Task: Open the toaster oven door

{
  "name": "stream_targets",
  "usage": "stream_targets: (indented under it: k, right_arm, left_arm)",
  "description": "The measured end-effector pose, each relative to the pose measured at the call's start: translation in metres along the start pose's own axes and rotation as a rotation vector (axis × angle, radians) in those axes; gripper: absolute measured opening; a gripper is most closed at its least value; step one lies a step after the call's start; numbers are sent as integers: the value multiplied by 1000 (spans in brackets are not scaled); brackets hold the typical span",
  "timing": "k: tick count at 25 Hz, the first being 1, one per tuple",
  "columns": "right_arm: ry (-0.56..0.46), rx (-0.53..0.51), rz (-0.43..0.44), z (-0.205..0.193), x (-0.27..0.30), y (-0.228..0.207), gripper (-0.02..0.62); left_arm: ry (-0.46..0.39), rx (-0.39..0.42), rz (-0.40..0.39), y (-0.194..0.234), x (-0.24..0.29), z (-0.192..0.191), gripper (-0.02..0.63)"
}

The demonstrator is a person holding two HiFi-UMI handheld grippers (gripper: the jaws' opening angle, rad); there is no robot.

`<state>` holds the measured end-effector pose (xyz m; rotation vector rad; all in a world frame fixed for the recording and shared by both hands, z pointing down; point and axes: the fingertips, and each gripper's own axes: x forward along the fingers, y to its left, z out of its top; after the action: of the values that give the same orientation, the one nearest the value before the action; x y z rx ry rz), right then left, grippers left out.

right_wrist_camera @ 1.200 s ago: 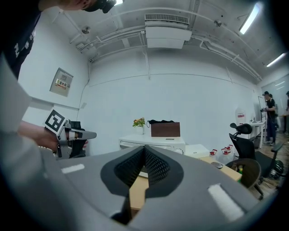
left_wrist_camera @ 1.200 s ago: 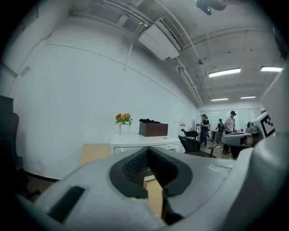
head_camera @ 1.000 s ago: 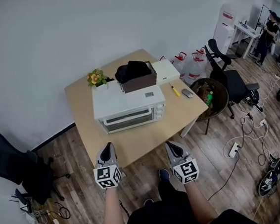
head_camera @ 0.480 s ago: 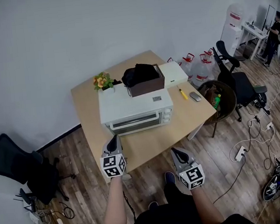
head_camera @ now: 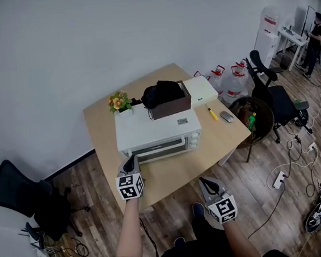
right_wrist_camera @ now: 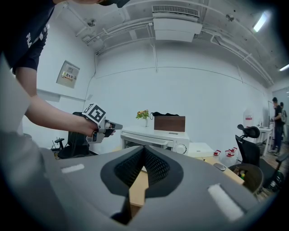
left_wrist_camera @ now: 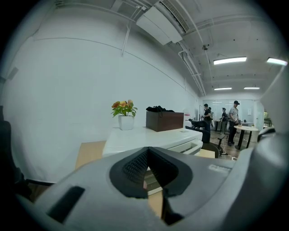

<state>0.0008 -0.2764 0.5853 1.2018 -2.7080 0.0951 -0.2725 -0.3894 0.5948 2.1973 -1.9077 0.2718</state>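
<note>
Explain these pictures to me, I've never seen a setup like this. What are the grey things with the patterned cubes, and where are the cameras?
There is no robot here. A person holds two tools: the left hand-held gripper and the right hand-held gripper. The patterned cubes are part of them. One picture comes from a camera on the person's head, looking down. The other two come from cameras riding on each tool, looking along its jaws. Both pairs of jaws are together and hold nothing. On the table stands a white toaster oven, door shut, with a plant and a brown box at its rear. The left tool is up by the oven's front; the right one hangs short of the table.
</note>
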Motion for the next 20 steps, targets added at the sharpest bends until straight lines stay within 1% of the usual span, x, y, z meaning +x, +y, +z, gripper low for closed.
stream_targets:
  k: [7,11,16,20]
  right_arm:
    - [12,8,-11,-4,0,-6,5]
    - [15,4,-15,-5,0,-8,5]
    - [24,-1,-16,-8,0,-8,5]
    - [32,7,-2,-11,0,-6,5]
  left_arm:
    - [40,32,14,15,18,-3,-5]
    - [68,35,12,18,27,-8,-5]
    - [108,38,33,25,35,-15,-5]
    - [125,34,32,26,39,-19,-5]
